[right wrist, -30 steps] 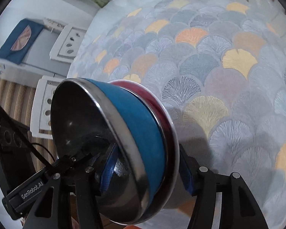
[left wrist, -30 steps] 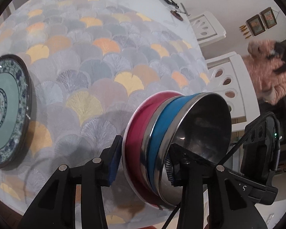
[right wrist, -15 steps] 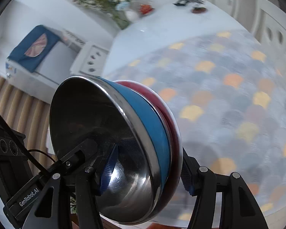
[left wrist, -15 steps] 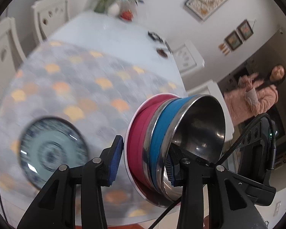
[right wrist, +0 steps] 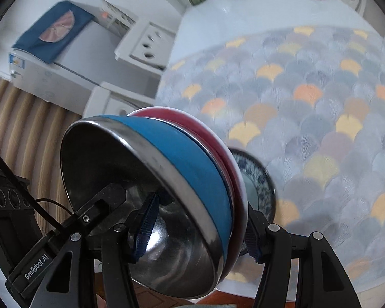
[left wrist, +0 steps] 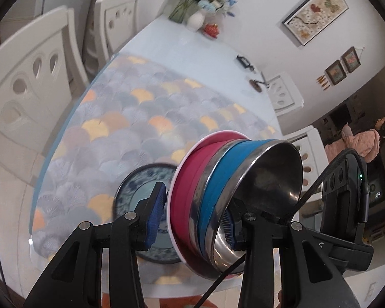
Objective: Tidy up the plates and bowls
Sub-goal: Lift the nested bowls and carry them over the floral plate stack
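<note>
A stack of two steel-lined bowls, the blue bowl [left wrist: 218, 195] nested in the red bowl [left wrist: 184, 187], is held on edge in the air between both grippers. My left gripper [left wrist: 192, 220] is shut on the stack's rim; my right gripper [right wrist: 200, 231] is shut on the opposite rim, with the blue bowl [right wrist: 192, 159] and the red bowl [right wrist: 231, 161] in its view. A blue-patterned plate [left wrist: 138, 190] lies on the table directly behind the stack and also shows in the right wrist view [right wrist: 256, 179].
The table [left wrist: 192, 59] carries a fan-patterned mat [left wrist: 131, 118]. White chairs [left wrist: 30, 82] stand along its sides. A flower vase [left wrist: 196, 18] and small items sit at the far end. A person in pink [left wrist: 359, 141] stands in the room at right.
Both grippers have lifted and tilted up with the bowl stack, so the views swing from the mat to the whole table. The plate now appears behind the stack instead of at far left.
</note>
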Motion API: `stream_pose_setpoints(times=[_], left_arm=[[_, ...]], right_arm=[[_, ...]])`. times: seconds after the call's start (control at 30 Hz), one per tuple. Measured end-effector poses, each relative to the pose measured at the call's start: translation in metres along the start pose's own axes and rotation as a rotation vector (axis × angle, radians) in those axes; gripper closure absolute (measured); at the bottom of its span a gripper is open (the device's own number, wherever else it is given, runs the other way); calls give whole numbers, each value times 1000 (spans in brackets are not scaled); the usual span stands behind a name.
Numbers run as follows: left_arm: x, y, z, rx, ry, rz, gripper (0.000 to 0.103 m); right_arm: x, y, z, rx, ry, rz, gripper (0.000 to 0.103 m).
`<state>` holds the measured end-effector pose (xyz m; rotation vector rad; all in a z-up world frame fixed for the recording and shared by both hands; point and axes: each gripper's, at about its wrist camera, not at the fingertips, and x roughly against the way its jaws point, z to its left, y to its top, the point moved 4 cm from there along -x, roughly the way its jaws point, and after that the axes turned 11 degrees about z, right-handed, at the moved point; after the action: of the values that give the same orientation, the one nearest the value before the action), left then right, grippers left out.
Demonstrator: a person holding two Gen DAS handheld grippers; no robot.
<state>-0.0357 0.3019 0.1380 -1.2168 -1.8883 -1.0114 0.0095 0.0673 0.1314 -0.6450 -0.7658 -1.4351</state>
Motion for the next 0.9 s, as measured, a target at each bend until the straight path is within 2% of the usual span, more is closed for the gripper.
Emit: stream_pose_setpoints(times=[0.23,0.37,0.7,0.9], left_arm=[[-33,-11,29,11,-17,108,67],[-45,-14,35,10,-19,144,67],[-54,-6,47,21,-11,155,67],[-55,-1,61,53,-19,158,67]], right_arm=[[-34,1,-20,-55,-72,67,44],[-49,0,-33,-83,-88,108,44],[-62,7,-37,-85,-110,137,45],[-62,8,-40,-92,-75,143,45]])
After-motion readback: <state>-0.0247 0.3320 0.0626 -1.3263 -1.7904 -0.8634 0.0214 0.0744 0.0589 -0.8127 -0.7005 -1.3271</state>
